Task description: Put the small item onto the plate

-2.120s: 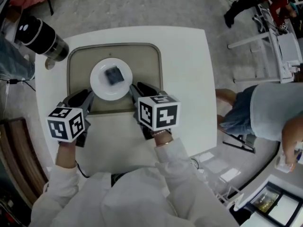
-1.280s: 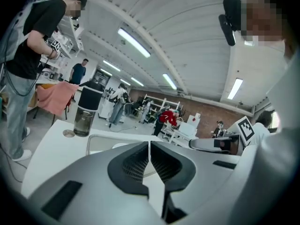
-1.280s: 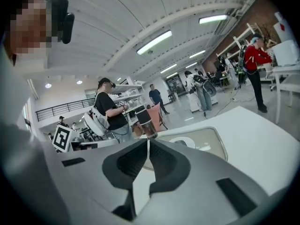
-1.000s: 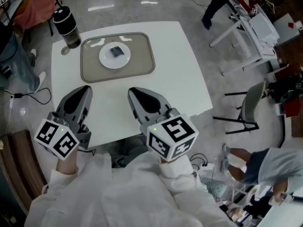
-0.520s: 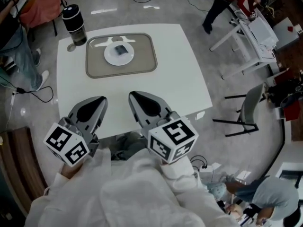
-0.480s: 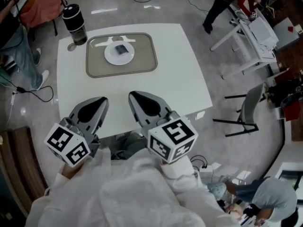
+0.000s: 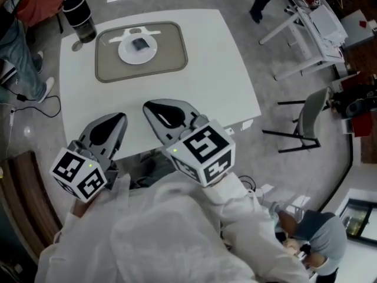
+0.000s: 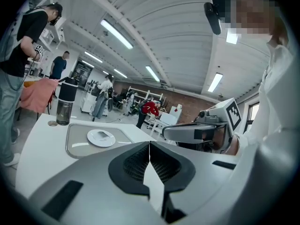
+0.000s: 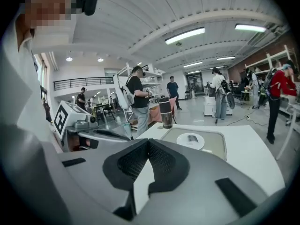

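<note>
At the far left of the white desk (image 7: 206, 69), a tan tray (image 7: 171, 52) carries a white plate (image 7: 125, 54), and the small dark item (image 7: 139, 43) lies on the middle of that plate. A dark bottle (image 7: 78, 16) stands on the desk just beside the tray's far left corner.

Over the near edge of the desk, well apart from the tray, the person holds both grippers side by side, pointing roughly toward the tray. The left gripper (image 7: 119, 118) has its jaws pressed together with nothing between them; in its own view the ribbed pads (image 8: 140, 161) meet along one thin line. The right gripper (image 7: 149, 107) is closed the same way and is also empty. A cube with square markers sits at the back end of each gripper, next to the person's white sleeves (image 7: 177, 234). To the right of the desk, a grey chair (image 7: 309, 122) stands on the floor.
</note>
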Motion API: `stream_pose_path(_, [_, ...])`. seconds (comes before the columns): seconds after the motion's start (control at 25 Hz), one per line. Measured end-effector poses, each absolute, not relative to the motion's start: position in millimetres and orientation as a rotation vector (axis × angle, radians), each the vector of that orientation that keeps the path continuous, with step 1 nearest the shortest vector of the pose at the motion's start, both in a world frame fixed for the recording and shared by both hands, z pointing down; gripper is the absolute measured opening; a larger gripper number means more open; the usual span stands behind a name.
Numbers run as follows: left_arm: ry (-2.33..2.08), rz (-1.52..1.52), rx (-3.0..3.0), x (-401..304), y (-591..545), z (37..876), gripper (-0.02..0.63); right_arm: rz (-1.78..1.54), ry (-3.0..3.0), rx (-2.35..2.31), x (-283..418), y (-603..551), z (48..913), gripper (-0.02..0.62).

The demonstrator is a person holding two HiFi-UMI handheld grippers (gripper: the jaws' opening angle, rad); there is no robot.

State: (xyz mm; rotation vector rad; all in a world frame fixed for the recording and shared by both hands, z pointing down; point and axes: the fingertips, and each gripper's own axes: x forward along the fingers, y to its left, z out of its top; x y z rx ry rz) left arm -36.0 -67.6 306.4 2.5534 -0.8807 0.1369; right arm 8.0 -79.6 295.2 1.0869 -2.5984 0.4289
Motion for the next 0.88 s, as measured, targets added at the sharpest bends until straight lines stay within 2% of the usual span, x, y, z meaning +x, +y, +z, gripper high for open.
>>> stream_pose_path(0.88, [-0.845, 0.281, 2.502, 12.3, -67.3, 333.1, 0.011, 0.512, -2.562, 0.843, 45.2, -69.8, 316.9, 0.014])
